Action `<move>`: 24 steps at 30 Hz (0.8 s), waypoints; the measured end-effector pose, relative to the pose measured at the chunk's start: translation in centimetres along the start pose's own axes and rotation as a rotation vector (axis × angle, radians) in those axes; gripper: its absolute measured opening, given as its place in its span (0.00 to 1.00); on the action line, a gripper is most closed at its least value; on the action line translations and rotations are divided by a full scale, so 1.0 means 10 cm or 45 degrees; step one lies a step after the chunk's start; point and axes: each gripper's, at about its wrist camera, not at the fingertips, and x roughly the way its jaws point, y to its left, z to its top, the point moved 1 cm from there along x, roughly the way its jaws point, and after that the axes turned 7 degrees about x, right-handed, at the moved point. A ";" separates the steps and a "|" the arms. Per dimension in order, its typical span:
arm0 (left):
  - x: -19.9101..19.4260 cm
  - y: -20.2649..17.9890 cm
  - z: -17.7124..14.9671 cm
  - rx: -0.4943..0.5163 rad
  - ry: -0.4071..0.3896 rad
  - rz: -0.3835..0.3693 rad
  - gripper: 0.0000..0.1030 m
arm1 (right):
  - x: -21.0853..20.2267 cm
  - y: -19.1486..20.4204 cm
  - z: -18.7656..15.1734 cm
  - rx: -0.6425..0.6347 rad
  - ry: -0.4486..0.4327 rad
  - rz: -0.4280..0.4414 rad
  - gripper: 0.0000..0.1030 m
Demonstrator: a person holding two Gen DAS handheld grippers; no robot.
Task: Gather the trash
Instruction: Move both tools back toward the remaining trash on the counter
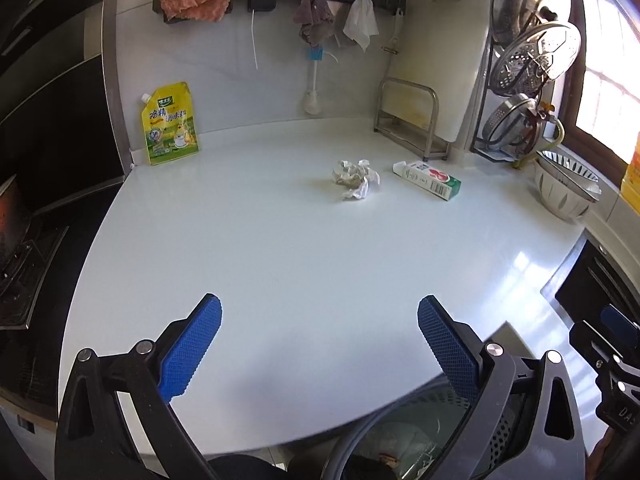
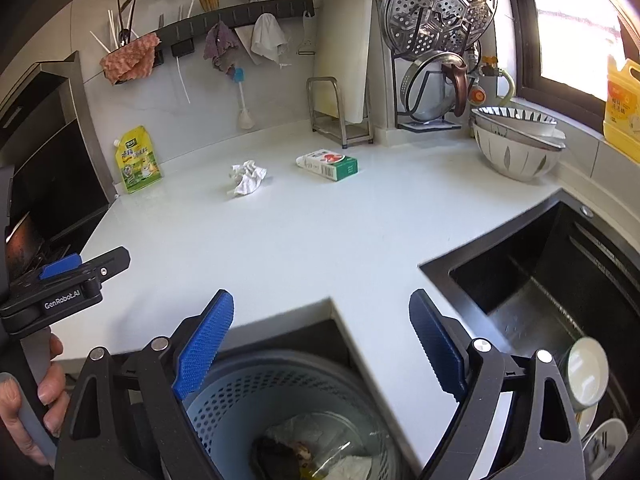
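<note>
From my left, the yellow seasoning pouch (image 1: 170, 125) leans against the backsplash. My left gripper (image 1: 319, 338) is spread wide, nothing between its blue pads, above the white counter (image 1: 280, 260). Mid-counter lies the crumpled tissue (image 1: 356, 179), and just right of it the small carton (image 1: 427, 179) on its side. My right gripper (image 2: 321, 334) is likewise released and empty, over the perforated trash basket (image 2: 288, 396) with scraps inside. The dark sink (image 2: 540, 280) sits at right.

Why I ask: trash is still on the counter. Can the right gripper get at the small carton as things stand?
Probably yes. The right gripper is open and empty, and the bare counter lies between it and the carton. The crumpled tissue sits apart to its left, not in the way.
</note>
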 end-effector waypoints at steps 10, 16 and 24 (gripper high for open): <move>0.79 0.01 0.72 -0.054 0.054 0.007 0.94 | 0.84 -0.12 0.80 -0.103 0.047 -0.046 0.83; 1.20 0.04 0.94 -0.075 0.086 0.033 0.94 | 1.40 -0.13 1.15 -0.124 0.101 -0.044 0.83; 1.73 -0.02 1.07 -0.066 0.176 0.034 0.94 | 2.20 -0.08 1.42 -0.184 0.243 0.016 0.83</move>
